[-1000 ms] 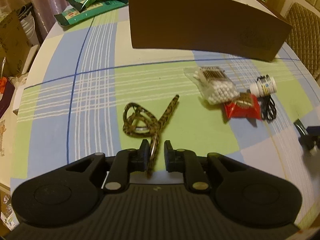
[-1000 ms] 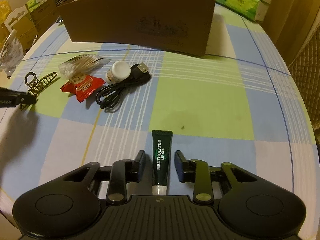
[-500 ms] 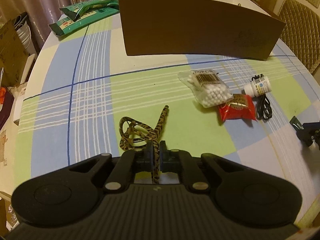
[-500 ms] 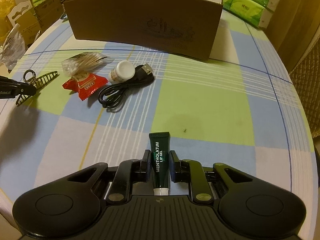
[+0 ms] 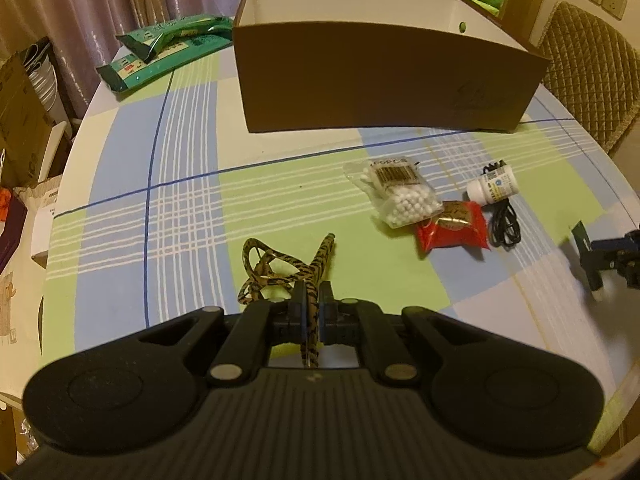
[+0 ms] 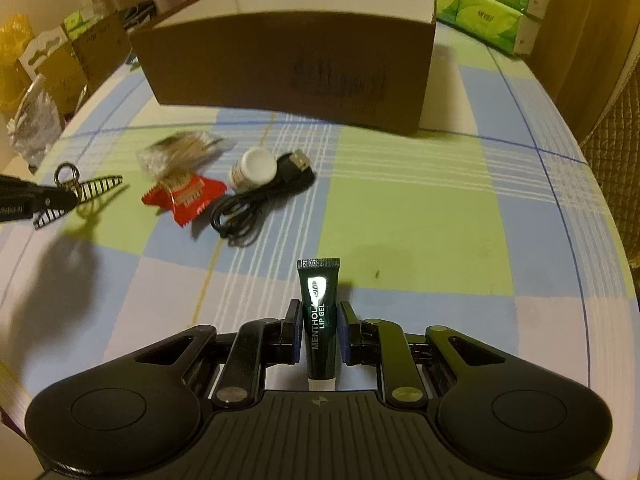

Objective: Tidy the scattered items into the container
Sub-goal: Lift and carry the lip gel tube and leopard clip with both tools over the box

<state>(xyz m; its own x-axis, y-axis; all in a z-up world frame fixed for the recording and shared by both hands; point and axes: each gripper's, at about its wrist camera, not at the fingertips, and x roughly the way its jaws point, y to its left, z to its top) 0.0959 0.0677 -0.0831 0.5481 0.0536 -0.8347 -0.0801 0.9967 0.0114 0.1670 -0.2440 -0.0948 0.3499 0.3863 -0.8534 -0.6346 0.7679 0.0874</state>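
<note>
My left gripper (image 5: 311, 307) is shut on a tiger-striped hair claw clip (image 5: 288, 270) and holds it above the cloth; it also shows in the right wrist view (image 6: 80, 192). My right gripper (image 6: 319, 314) is shut on a dark green lip gel tube (image 6: 319, 312), lifted off the table. The brown cardboard box (image 5: 380, 76) stands open at the back, also in the right wrist view (image 6: 288, 68). On the table lie a cotton swab bag (image 5: 396, 192), a red snack packet (image 5: 452, 230), a white pill bottle (image 5: 494, 188) and a black USB cable (image 6: 260, 200).
Green packets (image 5: 168, 48) lie at the far left of the round checked table (image 5: 180, 208). Green tissue packs (image 6: 480, 4) stand behind the box. A quilted chair (image 5: 592, 76) is at the right. Cartons and bags stand off the left edge.
Both grippers closed on their items a second ago and have since lifted them. Both views now sit higher and look down into the box more.
</note>
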